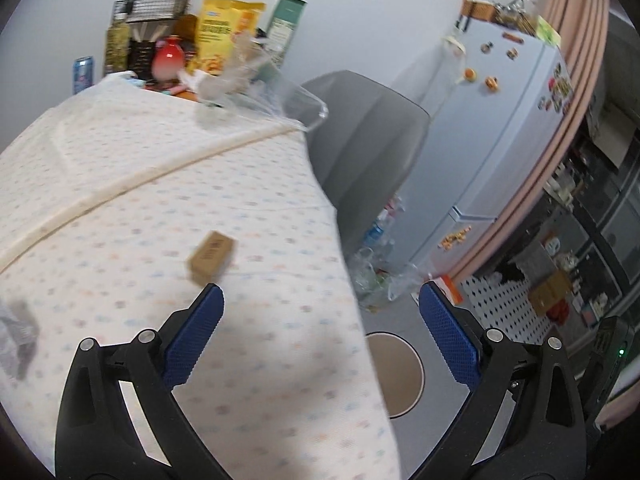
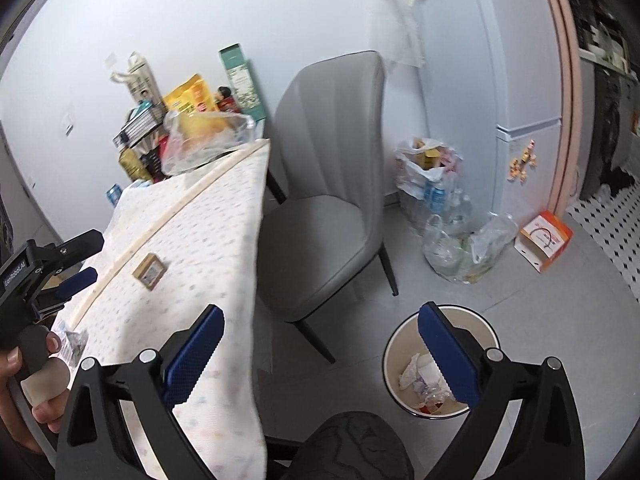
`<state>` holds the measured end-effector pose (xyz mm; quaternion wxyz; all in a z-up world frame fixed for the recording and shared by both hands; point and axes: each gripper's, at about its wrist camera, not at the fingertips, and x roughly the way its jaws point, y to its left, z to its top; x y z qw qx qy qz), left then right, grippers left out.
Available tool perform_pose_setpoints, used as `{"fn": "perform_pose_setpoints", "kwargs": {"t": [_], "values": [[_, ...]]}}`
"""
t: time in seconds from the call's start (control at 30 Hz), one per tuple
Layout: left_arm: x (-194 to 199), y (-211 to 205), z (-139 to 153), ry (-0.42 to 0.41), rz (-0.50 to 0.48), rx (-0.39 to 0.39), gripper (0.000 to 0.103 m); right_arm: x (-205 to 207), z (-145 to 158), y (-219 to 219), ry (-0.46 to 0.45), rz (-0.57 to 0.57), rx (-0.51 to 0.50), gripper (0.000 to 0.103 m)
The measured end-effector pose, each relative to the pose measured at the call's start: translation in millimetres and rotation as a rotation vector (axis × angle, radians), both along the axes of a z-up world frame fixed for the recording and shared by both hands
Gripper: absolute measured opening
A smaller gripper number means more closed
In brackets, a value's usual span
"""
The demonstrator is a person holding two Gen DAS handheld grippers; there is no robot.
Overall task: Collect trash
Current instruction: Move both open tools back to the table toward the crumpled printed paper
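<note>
Both claws gape wide and empty — left claw (image 1: 320, 300) above the small box (image 1: 211, 256), right claw (image 2: 320, 322) over the bin (image 2: 390, 350).

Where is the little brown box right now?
The little brown box lies on the dotted tablecloth, just ahead of the left gripper. In the right wrist view it sits mid-table, left of the grey chair.

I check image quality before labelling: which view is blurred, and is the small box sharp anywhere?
Left wrist view: motion blur smears the small box and tablecloth. Right wrist view: the box and bin are clearer; fisheye bends the fridge edges.
</note>
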<state>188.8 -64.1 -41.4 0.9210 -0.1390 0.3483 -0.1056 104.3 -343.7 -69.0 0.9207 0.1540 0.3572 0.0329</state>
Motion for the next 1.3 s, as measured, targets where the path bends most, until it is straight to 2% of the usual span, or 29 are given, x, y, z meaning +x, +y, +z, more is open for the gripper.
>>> {"fn": "perform_pose_setpoints", "kwargs": {"t": [0.47,0.83,1.13,1.3], "values": [[-51,96,7,-0.042,0.161,-0.029,0.097,-2,26,82,-0.040,0.143,-0.042,0.095],[-84,152,8,-0.051,0.266,-0.034,0.097,-2,30,139,-0.051,0.246,-0.053,0.095],[-104,192,3,-0.045,0.341,-0.035,0.097,1,31,166,-0.056,0.299,-0.056,0.095],[-109,217,-11,-0.026,0.400,-0.058,0.097,3,27,178,-0.045,0.314,-0.073,0.095]]}}
